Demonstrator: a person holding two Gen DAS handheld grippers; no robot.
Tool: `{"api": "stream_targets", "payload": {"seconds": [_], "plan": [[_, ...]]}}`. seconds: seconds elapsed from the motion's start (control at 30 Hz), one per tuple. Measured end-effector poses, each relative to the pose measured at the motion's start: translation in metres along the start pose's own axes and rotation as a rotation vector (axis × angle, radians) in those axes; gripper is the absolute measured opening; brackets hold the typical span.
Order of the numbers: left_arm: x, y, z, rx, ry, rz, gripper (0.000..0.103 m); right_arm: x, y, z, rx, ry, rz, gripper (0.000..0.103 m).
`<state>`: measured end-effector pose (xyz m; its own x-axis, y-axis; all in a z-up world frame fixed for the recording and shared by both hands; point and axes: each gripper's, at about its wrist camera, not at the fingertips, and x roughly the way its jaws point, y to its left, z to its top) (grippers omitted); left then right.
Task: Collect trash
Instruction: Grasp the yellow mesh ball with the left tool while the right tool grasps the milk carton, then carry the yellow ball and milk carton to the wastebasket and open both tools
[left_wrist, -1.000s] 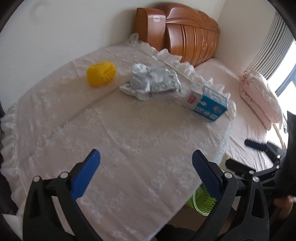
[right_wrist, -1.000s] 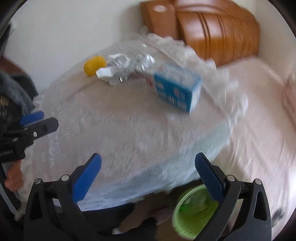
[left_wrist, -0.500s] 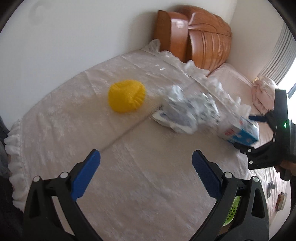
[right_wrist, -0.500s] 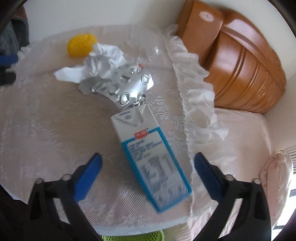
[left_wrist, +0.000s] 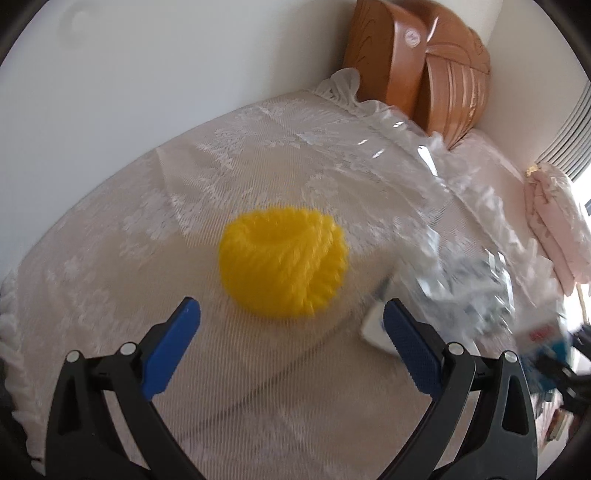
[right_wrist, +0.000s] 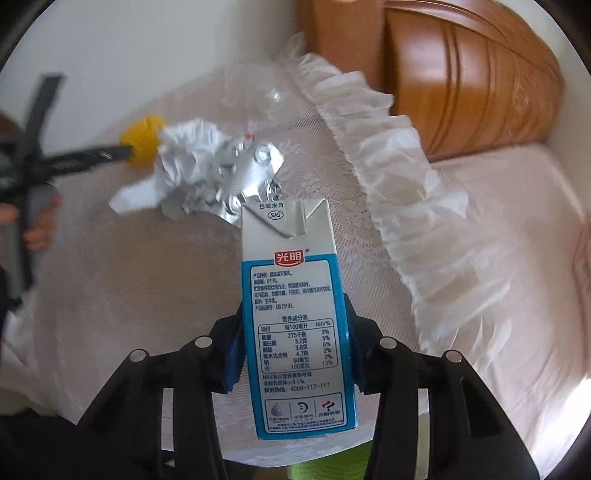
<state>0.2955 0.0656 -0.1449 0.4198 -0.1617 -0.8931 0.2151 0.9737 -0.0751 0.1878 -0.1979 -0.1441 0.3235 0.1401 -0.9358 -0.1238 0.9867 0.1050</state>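
Right wrist view, right tongs (right_wrist: 293, 347) clamped on milk carton (right_wrist: 295, 317), left tongs (left_wrist: 291, 330) apart before yellow ball (left_wrist: 283, 261)

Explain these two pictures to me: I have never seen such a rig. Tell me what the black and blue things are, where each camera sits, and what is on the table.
No robot here: a person holds a hand-held gripper in each hand, with a fisheye camera looking along its jaws. The left wrist view shows the left gripper, jaws wide open, facing a yellow ball of cord. The right wrist view shows the right gripper, jaws shut on a blue and white milk carton. On the lace tablecloth also lie crumpled paper and foil blister packs.
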Motion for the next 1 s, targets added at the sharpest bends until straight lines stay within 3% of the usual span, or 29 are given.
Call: {"api": "stream_targets", "payload": {"seconds": [0.13,0.3,0.33,0.4,0.73,1.0], "plan": [[0.020,0.001,0.014,-0.001,-0.009,0.054,0.094,-0.018,0.001,-0.009,0.117,-0.049,0.062,0.045],[0.037,0.005,0.020,-0.011,0.018,0.053,0.054,-0.027,0.008,-0.017,0.193,-0.089,0.127,0.045],[0.037,0.006,0.020,-0.012,0.011,0.057,0.051,-0.029,0.009,-0.019,0.200,-0.094,0.130,0.045],[0.032,0.006,0.018,-0.010,0.002,0.061,0.035,-0.032,0.013,-0.023,0.218,-0.103,0.141,0.045],[-0.056,0.002,-0.023,-0.049,-0.086,0.061,0.031,-0.049,0.027,-0.044,0.275,-0.174,0.183,0.045],[-0.139,-0.033,-0.077,-0.059,-0.117,0.053,0.032,-0.070,0.036,-0.078,0.275,-0.201,0.205,0.045]]}}
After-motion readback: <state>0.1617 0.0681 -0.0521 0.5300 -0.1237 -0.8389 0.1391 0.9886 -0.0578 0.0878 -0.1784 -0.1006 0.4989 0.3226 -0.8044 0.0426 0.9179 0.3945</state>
